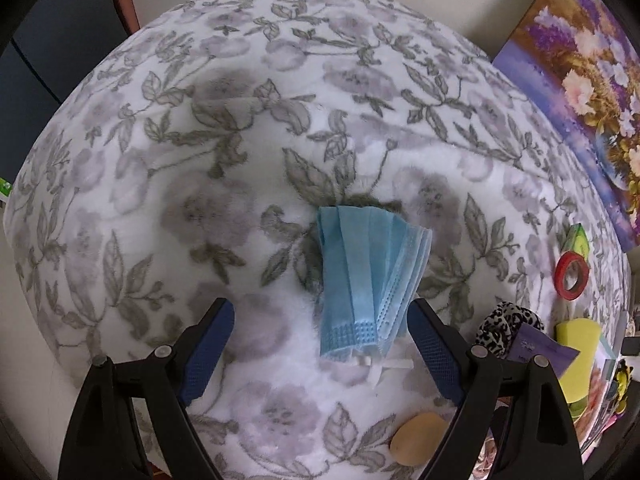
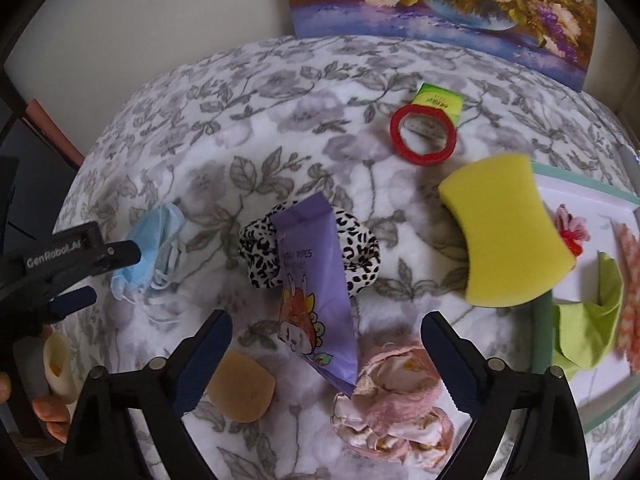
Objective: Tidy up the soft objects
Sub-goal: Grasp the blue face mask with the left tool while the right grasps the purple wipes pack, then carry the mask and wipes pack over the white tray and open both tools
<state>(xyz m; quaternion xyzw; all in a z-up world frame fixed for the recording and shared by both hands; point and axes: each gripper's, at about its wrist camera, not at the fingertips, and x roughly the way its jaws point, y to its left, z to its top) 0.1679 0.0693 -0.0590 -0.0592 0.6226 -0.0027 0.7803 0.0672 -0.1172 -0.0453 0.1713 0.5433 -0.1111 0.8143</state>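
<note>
The left gripper (image 1: 322, 350) is standing wide open and holding nothing. To do this well, it should be going down so both pads hug the blue mask (image 1: 370, 280), then squeezing gently. The mask is lying on the flowery blanket (image 1: 180, 160), its near end between the fingers. Past the mask, the right gripper (image 2: 326, 354) is open too, over the purple packet (image 2: 316, 280).
</note>
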